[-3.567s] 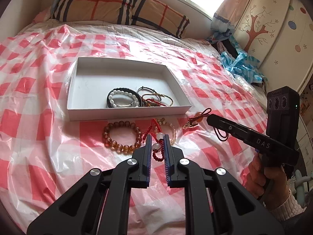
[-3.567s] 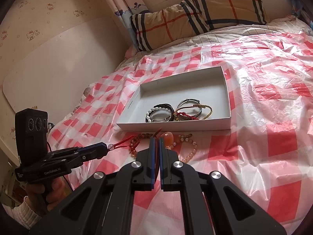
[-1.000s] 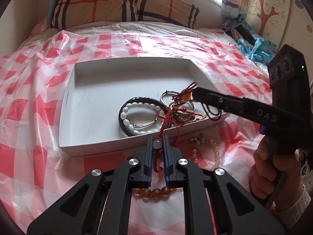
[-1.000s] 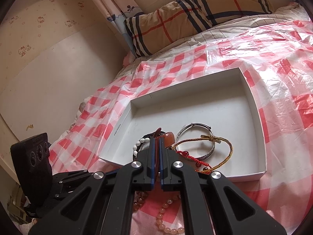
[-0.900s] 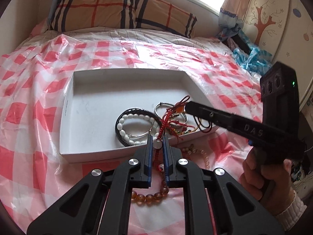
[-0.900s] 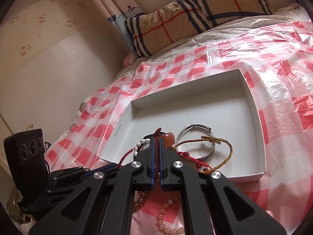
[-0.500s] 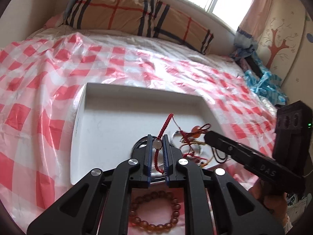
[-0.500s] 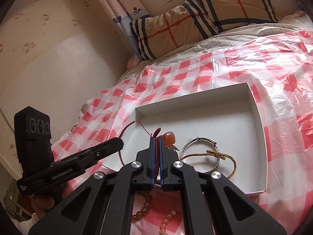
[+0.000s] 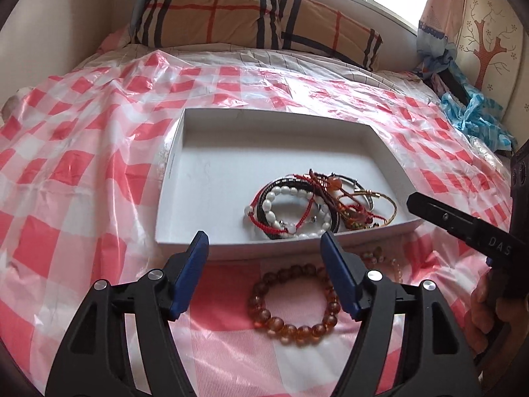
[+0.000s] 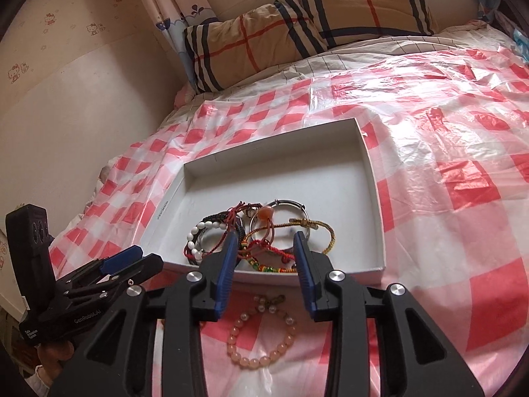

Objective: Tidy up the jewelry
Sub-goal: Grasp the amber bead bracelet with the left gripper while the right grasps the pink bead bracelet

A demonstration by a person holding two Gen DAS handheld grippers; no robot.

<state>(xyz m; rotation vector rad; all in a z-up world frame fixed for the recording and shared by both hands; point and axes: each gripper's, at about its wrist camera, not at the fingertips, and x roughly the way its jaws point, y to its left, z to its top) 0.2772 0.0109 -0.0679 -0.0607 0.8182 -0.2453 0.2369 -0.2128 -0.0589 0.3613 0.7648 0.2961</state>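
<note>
Partly tangled bracelets (image 9: 317, 205) in white box (image 9: 211, 248), strands indistinguishable.

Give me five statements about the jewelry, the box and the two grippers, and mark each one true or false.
1. The amber bead bracelet lies inside the white box. False: it lies on the checked sheet in front of it.
2. The left gripper is open and empty. True.
3. The red cord bracelet lies in the box. True.
4. The right gripper holds the pale pink bead bracelet. False: its jaws are open and empty.
5. The box is filled evenly. False: its far half is bare.
</note>
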